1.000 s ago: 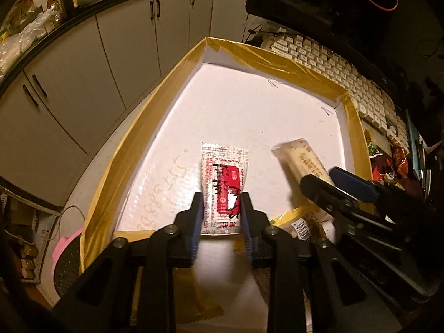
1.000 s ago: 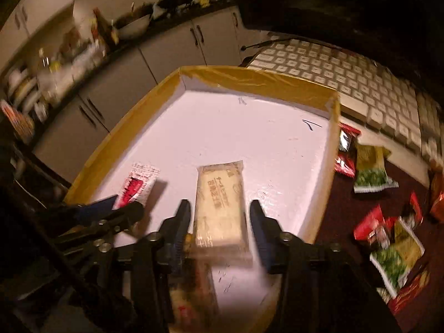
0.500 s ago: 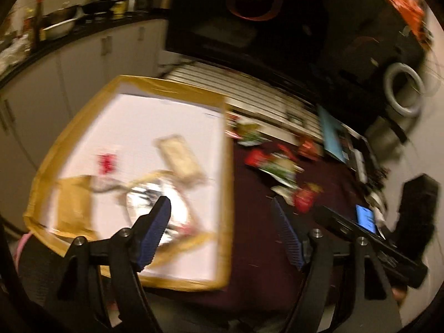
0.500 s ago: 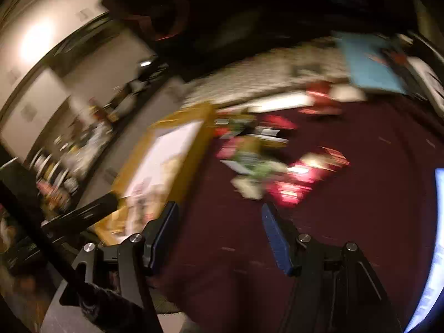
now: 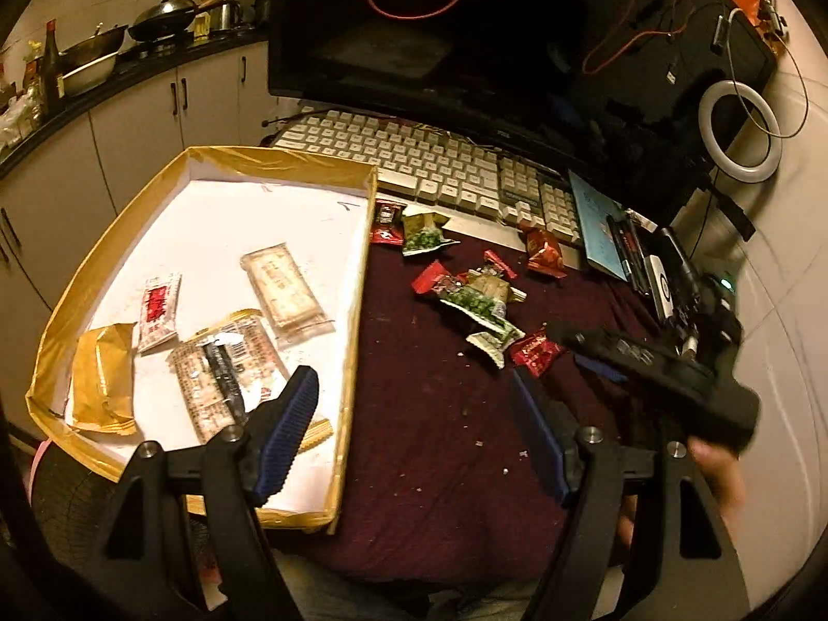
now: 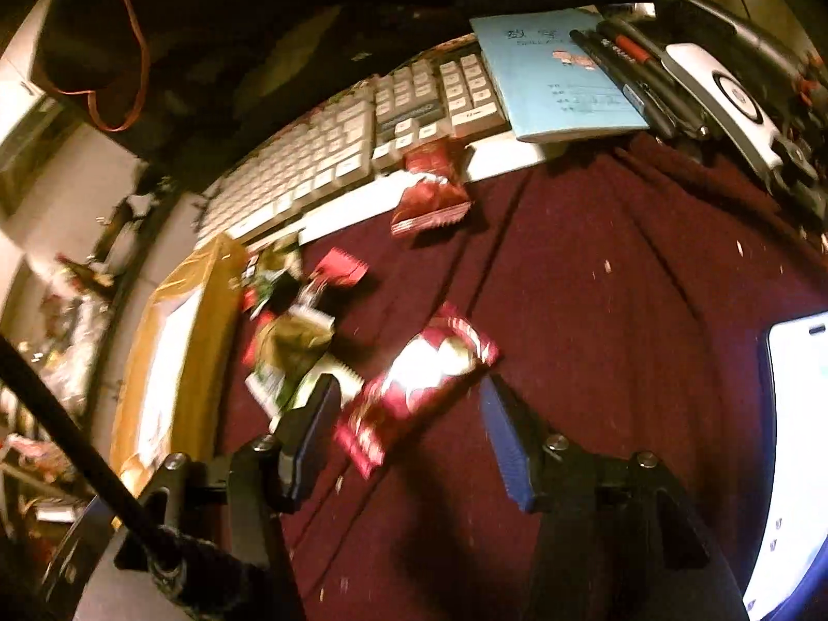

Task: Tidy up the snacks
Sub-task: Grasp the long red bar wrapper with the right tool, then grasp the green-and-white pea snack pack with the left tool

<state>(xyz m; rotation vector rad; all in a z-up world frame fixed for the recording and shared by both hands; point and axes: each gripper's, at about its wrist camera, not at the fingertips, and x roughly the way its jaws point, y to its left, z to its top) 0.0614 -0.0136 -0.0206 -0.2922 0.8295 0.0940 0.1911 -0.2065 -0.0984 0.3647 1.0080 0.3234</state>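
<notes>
Red packet (image 6: pixel 419 388) sat between your right claw (image 6: pixel 409 434)'s wide-open jaws, left claw (image 5: pixel 414 429) gaping empty too; closing on it looked next.

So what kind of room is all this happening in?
Probably a home: a computer desk set right beside a kitchen. A keyboard sits under a dark monitor on a maroon cloth, and woks stand on a counter above white cabinets.
</notes>
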